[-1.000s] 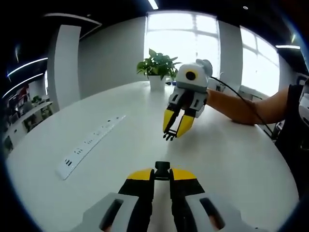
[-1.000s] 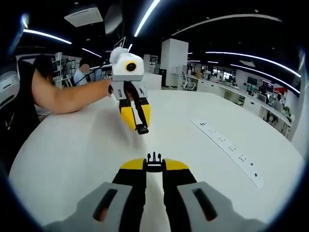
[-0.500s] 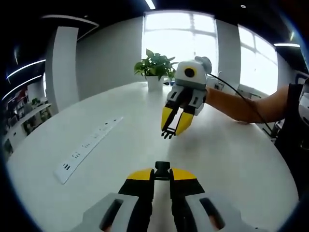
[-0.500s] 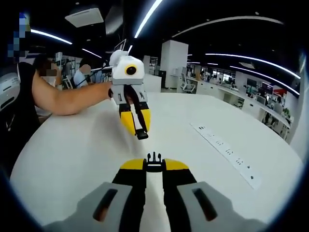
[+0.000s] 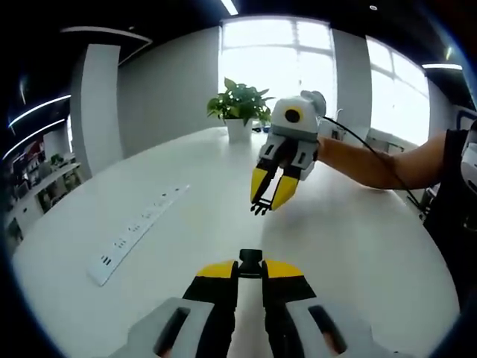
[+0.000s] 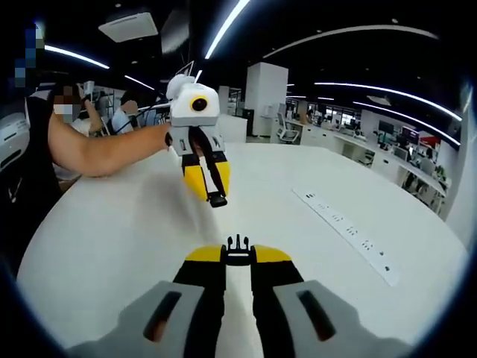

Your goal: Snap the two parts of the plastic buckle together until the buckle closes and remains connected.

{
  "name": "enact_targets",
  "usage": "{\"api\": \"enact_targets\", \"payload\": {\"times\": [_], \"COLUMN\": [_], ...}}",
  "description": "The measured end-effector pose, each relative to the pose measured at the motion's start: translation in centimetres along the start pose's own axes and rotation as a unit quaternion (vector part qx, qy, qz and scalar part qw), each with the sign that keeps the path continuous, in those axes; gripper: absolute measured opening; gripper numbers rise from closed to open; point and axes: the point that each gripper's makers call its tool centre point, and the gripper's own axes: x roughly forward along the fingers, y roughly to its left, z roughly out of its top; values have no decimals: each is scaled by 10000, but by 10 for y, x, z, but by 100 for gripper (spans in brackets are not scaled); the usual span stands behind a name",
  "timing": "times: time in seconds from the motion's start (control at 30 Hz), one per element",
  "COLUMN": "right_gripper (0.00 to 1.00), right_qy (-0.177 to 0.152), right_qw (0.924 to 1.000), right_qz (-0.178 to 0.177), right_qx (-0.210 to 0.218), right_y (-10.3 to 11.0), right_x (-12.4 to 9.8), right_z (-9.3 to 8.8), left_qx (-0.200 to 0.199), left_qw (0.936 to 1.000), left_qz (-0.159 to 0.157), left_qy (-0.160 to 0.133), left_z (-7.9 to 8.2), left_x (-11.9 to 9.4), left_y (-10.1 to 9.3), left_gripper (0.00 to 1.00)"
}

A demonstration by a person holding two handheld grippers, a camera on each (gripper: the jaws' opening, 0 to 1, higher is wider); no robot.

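Buckle is in two halves, one per gripper, both held up above the white table [image 5: 358, 246], well apart, not joined.

Socket half [image 5: 251, 259]: black, pinched at the tips of the left gripper [image 5: 251, 267], jaws narrow and closed on it, at the near centre of the left gripper view. Same piece shows in the right gripper view as a small black block [image 6: 217, 200] at the tip of that gripper [image 6: 211, 188], which hangs tips-down, far and left of centre, w/ a bare forearm [image 6: 104, 149] behind it.

Pronged half [image 6: 238, 244]: black, prongs pointing away from the camera, clamped between the narrow yellow-tipped jaws of the right gripper [image 6: 238, 253] at near centre of the right gripper view. In the left gripper view it pokes out (prongs down toward the table) at the tip of the right gripper [image 5: 267, 195], which comes in from the far right, angled down, w/ a forearm [image 5: 380, 162] and a black cable [image 5: 373, 156] trailing back.

Around: long white power strip [image 5: 134, 227] flat on the table, left side in the left gripper view, right side [image 6: 350, 235] in the right gripper view. Potted plant [image 5: 240, 108] at the far table edge by the bright windows [image 5: 279, 52]. Open office w/ ceiling light strips [image 6: 223, 26] beyond in the right gripper view.
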Motion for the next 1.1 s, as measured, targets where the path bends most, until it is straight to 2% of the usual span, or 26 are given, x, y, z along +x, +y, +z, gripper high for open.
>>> {"api": "enact_targets", "payload": {"times": [1.1], "right_gripper": [11], "right_qy": [17], "right_qw": [10000], "right_qz": [31], "right_qx": [-64], "right_y": [11], "right_x": [-3], "right_z": [5], "left_qx": [67], "left_qw": [10000], "left_qz": [-23], "left_qy": [14], "left_z": [0], "left_x": [-4], "left_y": [-14], "left_gripper": [11]}}
